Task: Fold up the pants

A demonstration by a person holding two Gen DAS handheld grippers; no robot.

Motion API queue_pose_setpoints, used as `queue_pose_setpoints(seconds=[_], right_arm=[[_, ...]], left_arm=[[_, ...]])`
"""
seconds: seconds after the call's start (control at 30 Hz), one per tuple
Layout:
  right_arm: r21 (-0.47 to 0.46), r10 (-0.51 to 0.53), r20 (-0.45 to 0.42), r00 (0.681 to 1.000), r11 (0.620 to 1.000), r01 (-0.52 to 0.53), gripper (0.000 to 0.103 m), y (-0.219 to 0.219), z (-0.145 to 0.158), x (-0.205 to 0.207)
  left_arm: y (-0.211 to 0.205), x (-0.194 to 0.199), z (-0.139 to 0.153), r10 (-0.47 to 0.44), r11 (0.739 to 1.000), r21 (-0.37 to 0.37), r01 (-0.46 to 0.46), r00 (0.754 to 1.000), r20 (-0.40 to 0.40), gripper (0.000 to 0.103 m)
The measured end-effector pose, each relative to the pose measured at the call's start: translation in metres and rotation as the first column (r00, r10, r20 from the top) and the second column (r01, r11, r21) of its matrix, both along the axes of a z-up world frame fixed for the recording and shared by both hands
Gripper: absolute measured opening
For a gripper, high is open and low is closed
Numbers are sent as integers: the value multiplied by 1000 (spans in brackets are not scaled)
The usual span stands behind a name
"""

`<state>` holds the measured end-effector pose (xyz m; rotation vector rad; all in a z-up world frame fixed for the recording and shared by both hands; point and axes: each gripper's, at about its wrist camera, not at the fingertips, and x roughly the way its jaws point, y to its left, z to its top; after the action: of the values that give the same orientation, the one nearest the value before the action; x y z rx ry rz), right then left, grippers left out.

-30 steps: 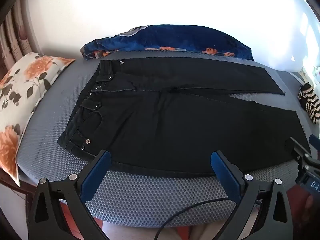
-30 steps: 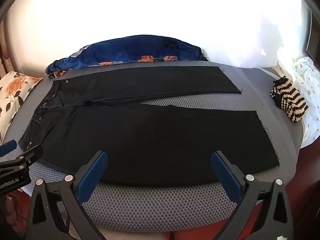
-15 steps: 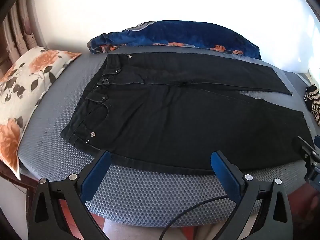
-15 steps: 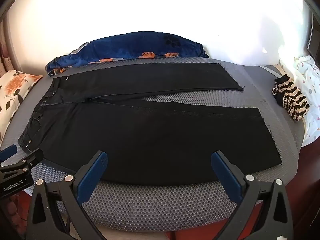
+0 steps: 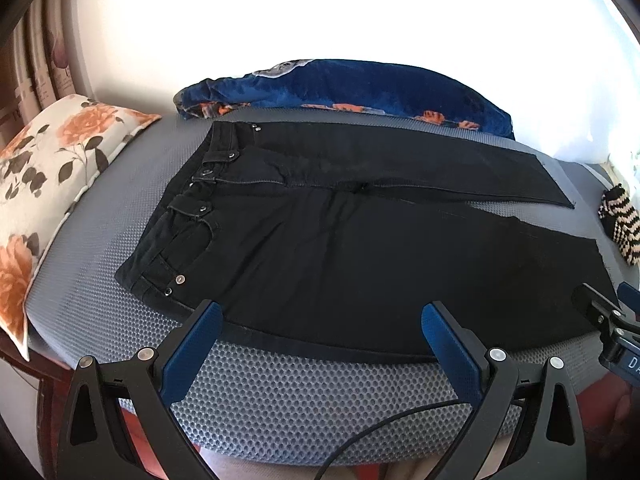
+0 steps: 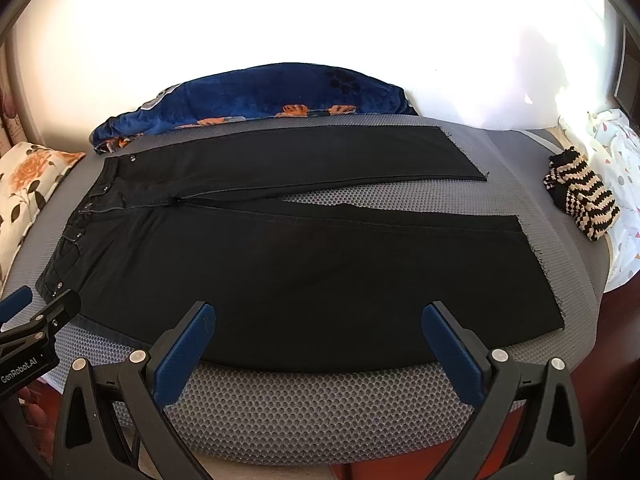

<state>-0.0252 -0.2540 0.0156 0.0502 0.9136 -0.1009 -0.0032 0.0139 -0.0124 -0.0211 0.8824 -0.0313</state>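
The black pants lie flat on the grey bed, waistband left, hems right. Left gripper and right gripper hover near the front edge, jaws released and empty. A clean first fold probably needs the left gripper at the waistband corner and the right at the near hem, lifting together.

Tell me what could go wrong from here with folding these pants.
1. Both grippers, left and right, are open at the near edge of the pants, holding nothing; a shallow pinch there might slip off.
2. The legs lie splayed, with mat showing between them, so the fold may come out uneven.
3. The blanket borders the far leg and could snag it.
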Motion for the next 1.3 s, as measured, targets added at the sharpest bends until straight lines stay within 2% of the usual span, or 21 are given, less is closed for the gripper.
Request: queue_pose_setpoints(seconds=[0.57,1.3], right_arm=[[-4,-18,-18,1000,1000,18,103,-2,0,2],[-11,-8,-22,1000,1000,8,103,-2,-4,3]], left_arm=[[3,3,-10,12,1000,21,-11,998,-56,99],[1,4,-16,4,999,39,0,996,-89,99]])
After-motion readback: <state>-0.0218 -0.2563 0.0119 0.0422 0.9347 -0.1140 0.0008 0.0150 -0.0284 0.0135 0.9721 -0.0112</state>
